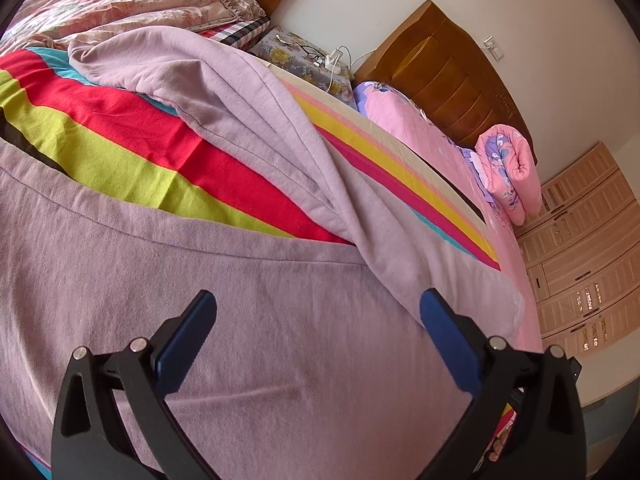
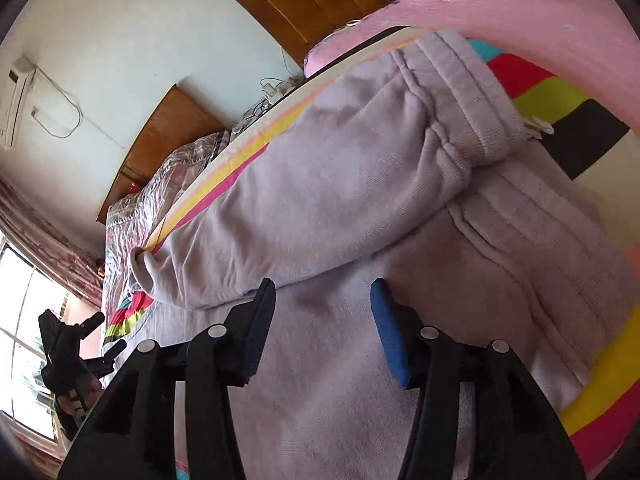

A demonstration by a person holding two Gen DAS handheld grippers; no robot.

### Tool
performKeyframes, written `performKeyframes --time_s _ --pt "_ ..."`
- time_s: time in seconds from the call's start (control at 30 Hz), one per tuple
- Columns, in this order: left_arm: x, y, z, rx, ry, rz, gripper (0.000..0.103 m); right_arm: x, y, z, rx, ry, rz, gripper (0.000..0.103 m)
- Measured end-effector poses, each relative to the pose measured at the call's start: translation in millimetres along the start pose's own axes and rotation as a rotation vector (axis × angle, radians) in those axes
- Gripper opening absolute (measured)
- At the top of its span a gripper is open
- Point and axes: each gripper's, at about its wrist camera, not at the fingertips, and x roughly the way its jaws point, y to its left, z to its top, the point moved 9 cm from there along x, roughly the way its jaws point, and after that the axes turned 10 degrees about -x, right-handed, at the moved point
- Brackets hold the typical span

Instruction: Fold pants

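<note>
Pants (image 1: 280, 340), lilac fleece, legs crossed, rumpled

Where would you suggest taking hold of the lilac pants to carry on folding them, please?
Probably at the ribbed waistband of the pants, coming in from its open edge over the striped sheet. It is a thick, bunched band standing a little proud of the bed, so the right tool could likely pinch it cleanly.

Bed's got a loud striped sheet (image 1: 132, 148), a rolled pink quilt (image 1: 508, 168) by the wooden headboard (image 1: 444, 76), wall AC unit (image 2: 16, 100).
</note>
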Motion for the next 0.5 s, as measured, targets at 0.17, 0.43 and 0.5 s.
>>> performKeyframes --time_s 0.17,0.43,0.5 --pt "5.2 -1.2 -4.7 -0.002 0.017 -0.003 0.101 13.2 -19.5 18.4 0.098 -0.025 -0.060 0.049" --pt "30.9 -19.0 36.1 -0.075 0.064 -0.065 0.094 3.7 -21.8 28.4 0.076 -0.103 -0.057 0.012" --pt "42.6 -29.2 52.2 -0.093 0.072 -0.070 0.087 2.3 -19.6 31.4 0.068 -0.105 -0.053 0.012"
